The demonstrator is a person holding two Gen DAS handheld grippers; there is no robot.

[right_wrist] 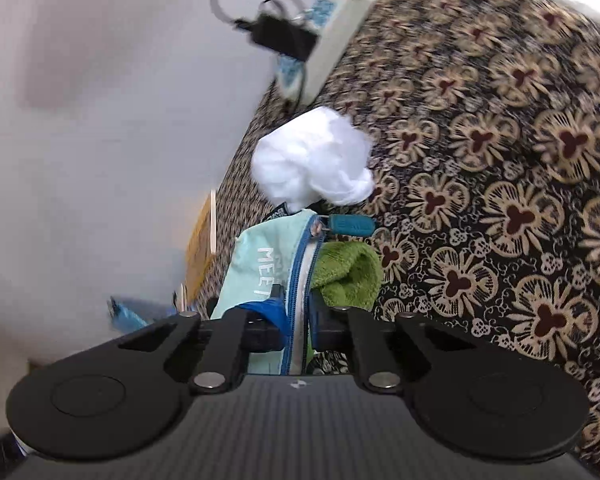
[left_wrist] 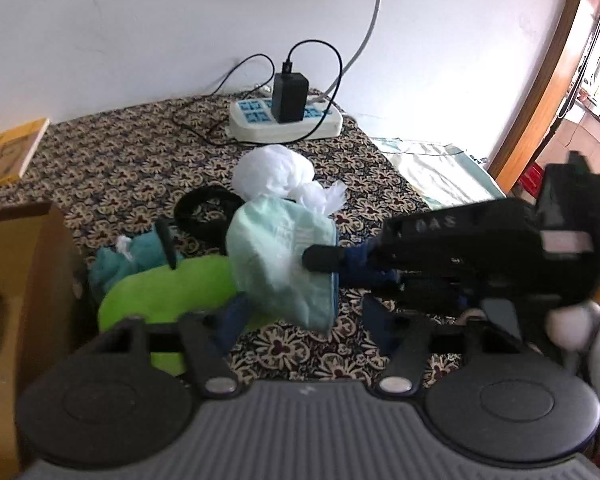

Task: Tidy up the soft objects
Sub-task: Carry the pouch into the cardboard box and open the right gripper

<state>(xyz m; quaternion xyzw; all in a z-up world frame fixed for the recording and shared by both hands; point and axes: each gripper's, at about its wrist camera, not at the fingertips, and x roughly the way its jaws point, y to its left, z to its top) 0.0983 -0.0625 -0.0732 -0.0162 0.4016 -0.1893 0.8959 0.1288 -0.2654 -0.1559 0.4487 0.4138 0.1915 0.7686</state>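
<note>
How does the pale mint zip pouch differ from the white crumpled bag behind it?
The mint pouch is lifted and tilted, clamped by the right hand-held gripper; the white bag lies free on the patterned cloth. The pouch has a blue zip and lettering; the bag is plain and crumpled. Both look soft.

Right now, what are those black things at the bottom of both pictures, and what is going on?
They are claws that a person holds, one in each hand, with a camera on each looking forward.

The left camera shows the left claw, open, at the bottom. The right claw reaches in from the side.

The right camera looks along the right claw. It is shut on the edge of a pale mint zip pouch, by the zipper.

On the flowery cloth lie a white crumpled plastic bag, a green fuzzy cloth, a teal cloth and a power strip. A cardboard box stands at the left.
</note>
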